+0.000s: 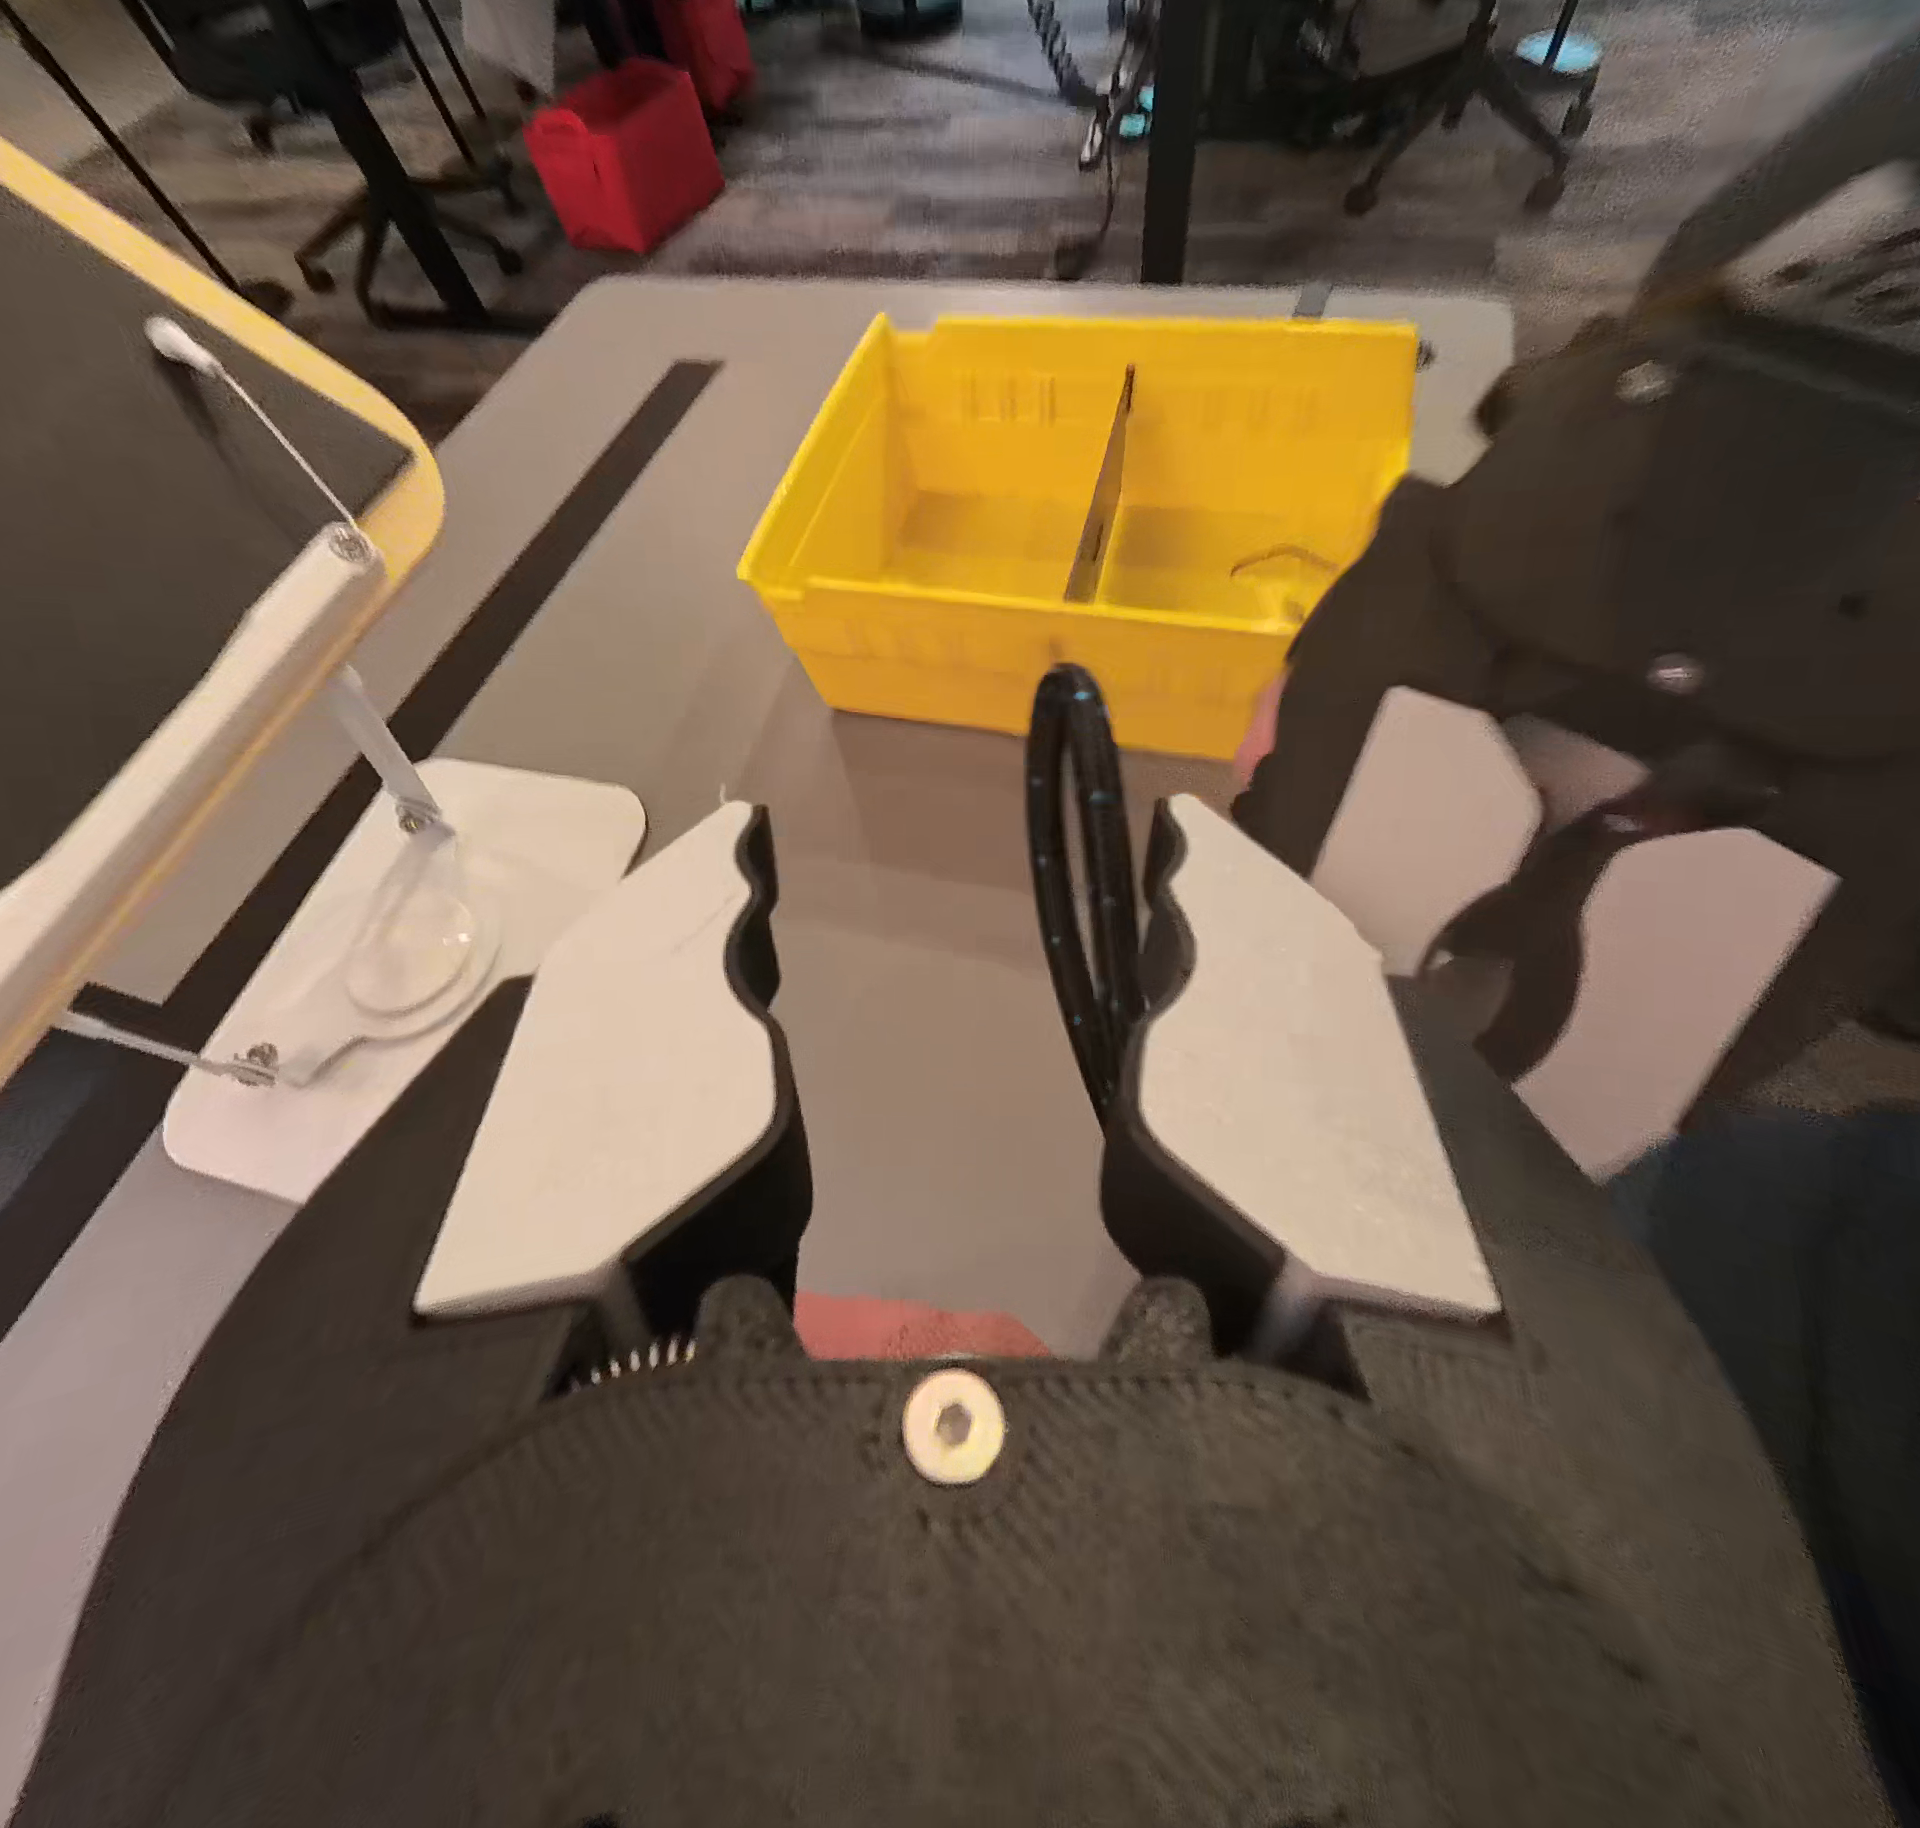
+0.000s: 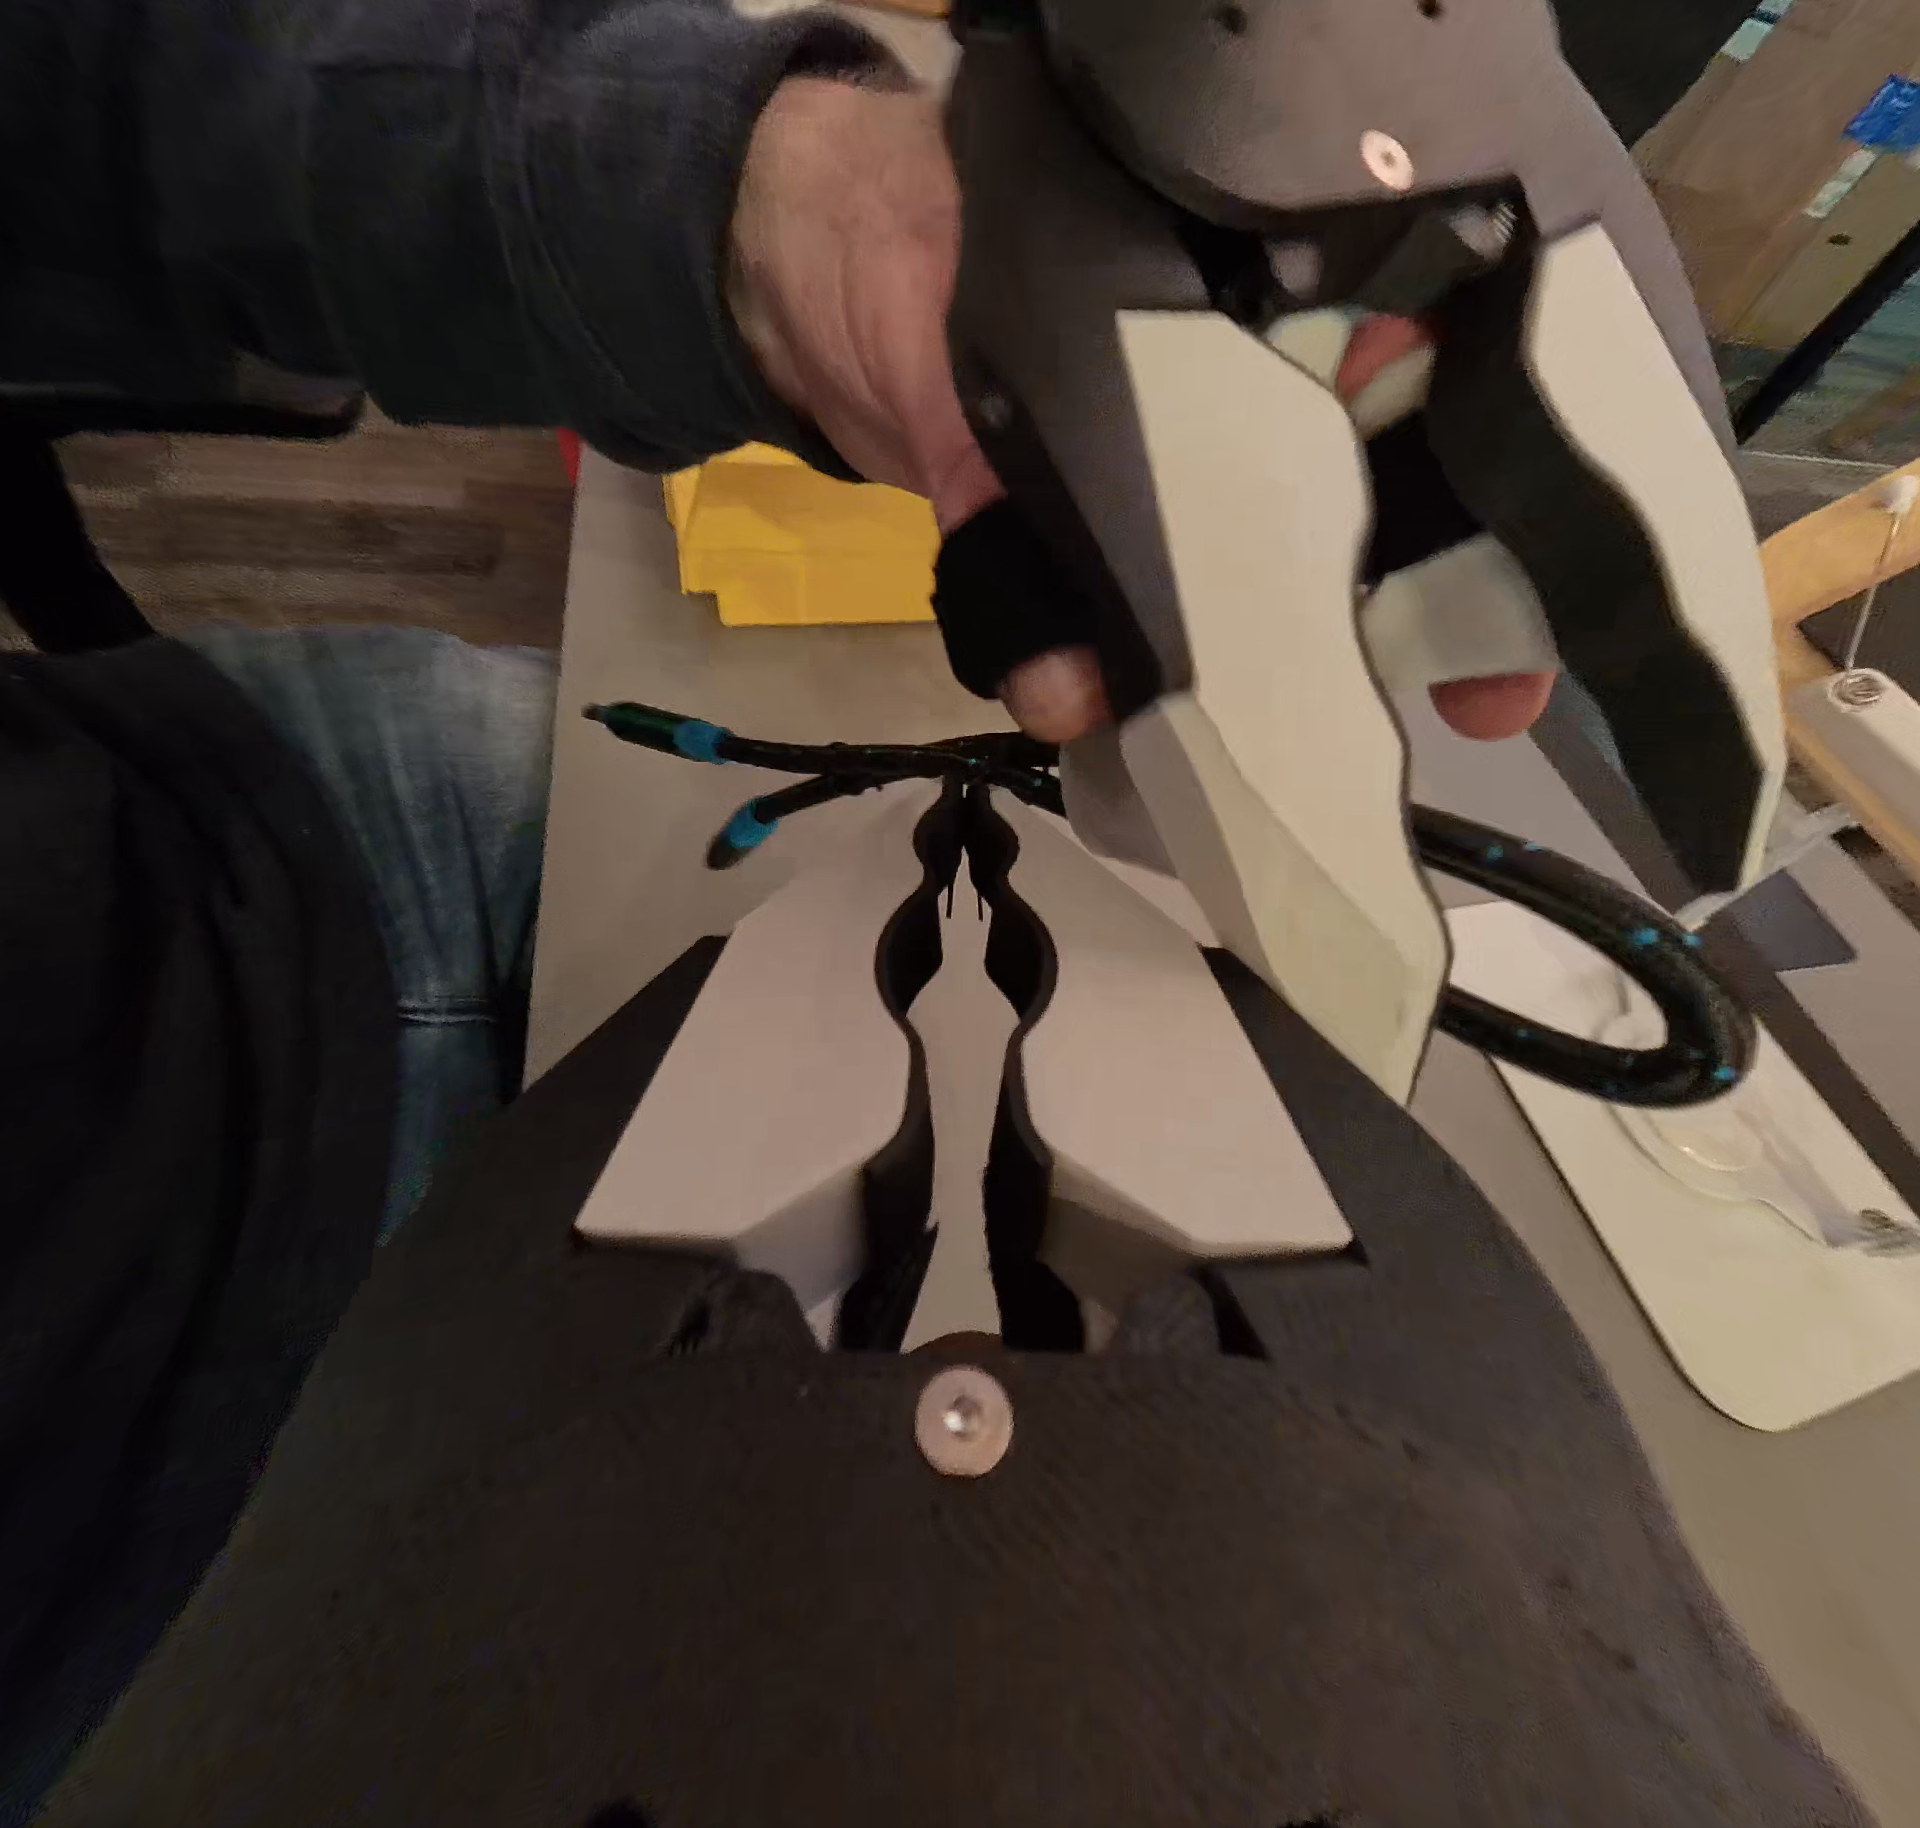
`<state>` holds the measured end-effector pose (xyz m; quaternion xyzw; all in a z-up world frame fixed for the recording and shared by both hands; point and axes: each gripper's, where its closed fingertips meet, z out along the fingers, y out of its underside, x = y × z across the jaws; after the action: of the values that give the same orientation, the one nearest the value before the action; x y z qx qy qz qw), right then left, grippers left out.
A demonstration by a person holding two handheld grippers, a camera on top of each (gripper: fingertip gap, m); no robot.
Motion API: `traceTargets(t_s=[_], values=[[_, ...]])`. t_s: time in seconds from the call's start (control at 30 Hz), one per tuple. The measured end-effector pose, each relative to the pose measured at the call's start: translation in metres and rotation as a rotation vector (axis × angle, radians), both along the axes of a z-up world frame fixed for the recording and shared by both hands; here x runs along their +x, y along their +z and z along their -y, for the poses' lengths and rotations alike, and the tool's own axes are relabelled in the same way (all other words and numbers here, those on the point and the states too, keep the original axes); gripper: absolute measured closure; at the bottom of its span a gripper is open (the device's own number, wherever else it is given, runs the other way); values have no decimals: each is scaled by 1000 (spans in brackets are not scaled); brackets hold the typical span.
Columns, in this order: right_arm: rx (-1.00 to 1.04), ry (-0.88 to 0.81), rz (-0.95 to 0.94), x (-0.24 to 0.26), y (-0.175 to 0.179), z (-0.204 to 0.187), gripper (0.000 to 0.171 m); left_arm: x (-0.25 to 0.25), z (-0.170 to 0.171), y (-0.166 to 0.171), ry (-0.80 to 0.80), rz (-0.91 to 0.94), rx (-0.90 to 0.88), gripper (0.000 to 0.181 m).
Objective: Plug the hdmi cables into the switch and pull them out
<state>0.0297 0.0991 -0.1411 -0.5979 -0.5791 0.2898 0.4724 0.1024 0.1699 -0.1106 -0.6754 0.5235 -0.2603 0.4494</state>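
Observation:
A black braided HDMI cable (image 2: pixel 894 755) flecked with blue is bundled into a loop, and its two blue-collared plugs (image 2: pixel 675 734) stick out to the left. My right gripper (image 2: pixel 971 791) is shut on the bundle at its middle, above the grey table (image 2: pixel 623 947). The loop (image 2: pixel 1683 1009) curves off to the right, into the gap of my open left gripper (image 2: pixel 1569 983), which a person's hand (image 2: pixel 852 272) holds. In the left wrist view the loop (image 1: pixel 1075 843) stands upright beside the right finger of my left gripper (image 1: pixel 961 833). No switch shows in either view.
A yellow bin (image 1: pixel 1081 531) with a divider stands on the table beyond the grippers and shows again in the right wrist view (image 2: pixel 800 552). A white base plate (image 1: pixel 416 947) with a clear dome carries a yellow-edged board (image 1: pixel 208 490) at the left. The person's legs (image 2: pixel 447 791) are by the table edge. The gap from one gripper's tips to the other's is roughly 10 cm.

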Motion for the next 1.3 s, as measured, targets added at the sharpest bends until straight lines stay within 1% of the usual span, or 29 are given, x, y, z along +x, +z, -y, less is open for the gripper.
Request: traceTargets(t_s=[0.1, 0.17, 0.27, 0.4, 0.53, 0.77, 0.87, 0.93, 1.07, 1.13, 1.2, 1.3], values=[[21, 28, 21, -4, -5, 6, 171, -2, -11, -19, 28, -68, -23, 119], [25, 35, 10, -4, -4, 7, 171, -5, -17, -20, 42, -46, -80, 120], [11, 41, -10, -1, -2, 7, 171, -17, -33, -20, 98, -33, -102, 122], [-29, 41, -104, 6, 10, 5, 171, -34, -52, -30, 163, -58, -79, 121], [-52, 24, -177, 13, 20, -1, 171, -45, -58, -48, 211, -66, -73, 121], [-128, -32, -268, 18, 26, -17, 171, -47, -44, -77, 263, -116, 28, 121], [-127, -74, -263, 21, 26, -26, 171, -44, -36, -81, 266, -125, 88, 111], [-140, -81, -276, 22, 27, -28, 171, -42, -31, -81, 268, -143, 140, 112], [-170, -88, -278, 20, 25, -31, 171, -34, -19, -75, 219, -129, 211, 106], [-179, -86, -281, 19, 24, -31, 171, -26, -8, -75, 150, -125, 235, 117], [-176, -87, -274, 19, 24, -31, 171, -23, -3, -76, 108, -142, 279, 122], [-178, -96, -278, 23, 25, -32, 171, -30, -5, -70, 118, -123, 290, 119]])
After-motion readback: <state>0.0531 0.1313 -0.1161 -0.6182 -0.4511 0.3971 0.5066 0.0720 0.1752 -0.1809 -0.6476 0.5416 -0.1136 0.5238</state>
